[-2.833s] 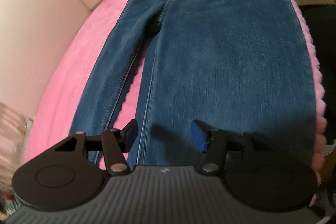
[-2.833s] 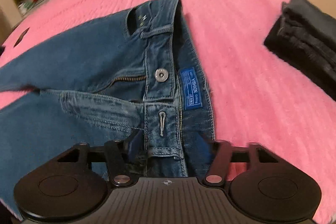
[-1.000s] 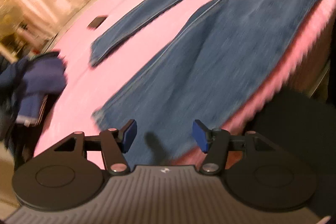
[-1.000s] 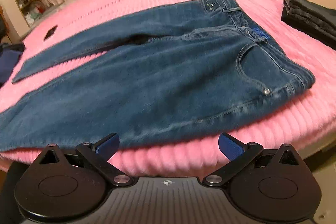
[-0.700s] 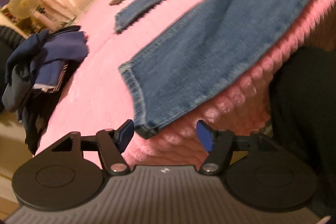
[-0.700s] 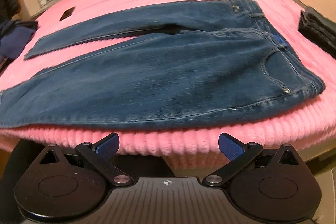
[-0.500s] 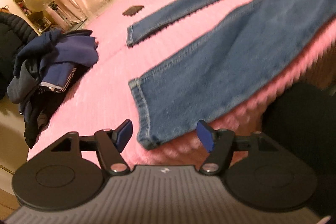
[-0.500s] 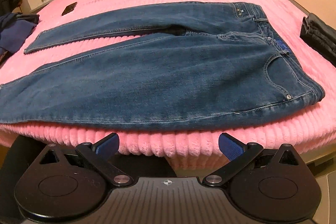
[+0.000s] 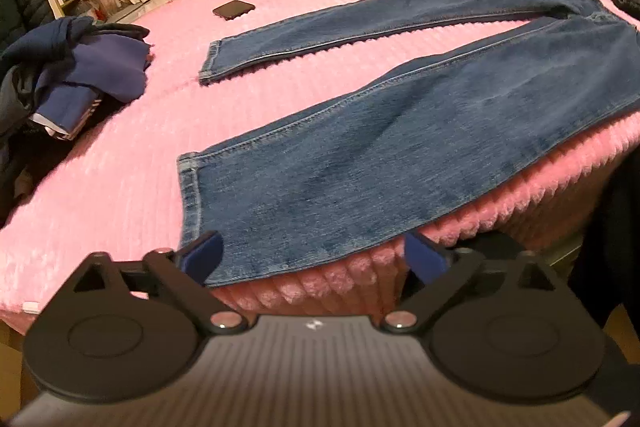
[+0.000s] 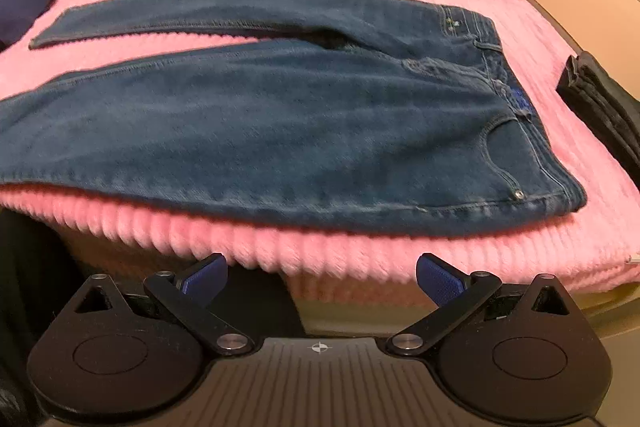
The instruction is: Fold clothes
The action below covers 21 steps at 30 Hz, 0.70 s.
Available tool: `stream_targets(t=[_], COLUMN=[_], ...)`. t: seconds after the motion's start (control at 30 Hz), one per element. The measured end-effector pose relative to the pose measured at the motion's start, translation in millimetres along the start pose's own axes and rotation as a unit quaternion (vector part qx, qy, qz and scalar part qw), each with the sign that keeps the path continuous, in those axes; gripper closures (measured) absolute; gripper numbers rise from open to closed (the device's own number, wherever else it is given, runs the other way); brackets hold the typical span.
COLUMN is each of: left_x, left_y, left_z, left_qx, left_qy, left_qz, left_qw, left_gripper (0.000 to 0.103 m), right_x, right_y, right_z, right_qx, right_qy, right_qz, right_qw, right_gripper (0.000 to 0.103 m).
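A pair of blue jeans (image 9: pixel 400 143) lies flat on the pink bed cover, legs spread apart, waist to the right. The near leg runs along the bed's front edge. In the right wrist view the jeans (image 10: pixel 280 123) fill the middle, with the waistband and pocket at the right. My left gripper (image 9: pixel 312 255) is open and empty, just in front of the near leg's hem corner at the bed edge. My right gripper (image 10: pixel 320 275) is open and empty, below the bed edge, in front of the near thigh.
A heap of dark blue clothes (image 9: pixel 80 71) lies at the bed's left side. A black phone (image 9: pixel 233 9) lies beyond the far leg. A folded dark garment (image 10: pixel 600 99) lies right of the waistband. The pink bed cover (image 10: pixel 360 251) hangs over the front edge.
Both grippers have pulled back from over the jeans to the front edge of the bed. The left one moved to the near leg's hem and opened wider. The jeans lie still.
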<state>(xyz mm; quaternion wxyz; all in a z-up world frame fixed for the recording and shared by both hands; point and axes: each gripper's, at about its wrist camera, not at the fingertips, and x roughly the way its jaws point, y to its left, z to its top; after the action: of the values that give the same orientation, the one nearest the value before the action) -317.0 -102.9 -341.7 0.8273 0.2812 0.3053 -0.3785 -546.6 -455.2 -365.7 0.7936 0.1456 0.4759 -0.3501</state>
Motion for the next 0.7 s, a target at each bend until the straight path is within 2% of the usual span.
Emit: stream_targets(t=[0.27,0.37,0.53,0.7], left_x=[-7,-9,-1,27], left_y=[20,28,48,60], left_z=[18,38,95,163], left_qx=[0.002,0.027,0.082,0.123], left_qy=[0.001,-0.010,-0.045,-0.073], left_qz=[0.008,0.013,0.010,-0.002], left_qw=[1.0000,0.9995,0.9955,0.9897], left_gripper=[0.001,0.001,0.001,0.001], right_x=[-1,-9,-29,-28], right_y=[-23,-36,-68,-89], right_z=[-7,4,54,122], right_qx=[-0.004,-0.005,-0.011,-0.051], right_qy=[0.010,-0.013,-0.088,-0.145], right_qz=[-0.012,-0.012,-0.013,0.027], right_qw=[1.000,1.000,0.996,0.988], right_gripper=[0.000,0.000,0.000,0.000])
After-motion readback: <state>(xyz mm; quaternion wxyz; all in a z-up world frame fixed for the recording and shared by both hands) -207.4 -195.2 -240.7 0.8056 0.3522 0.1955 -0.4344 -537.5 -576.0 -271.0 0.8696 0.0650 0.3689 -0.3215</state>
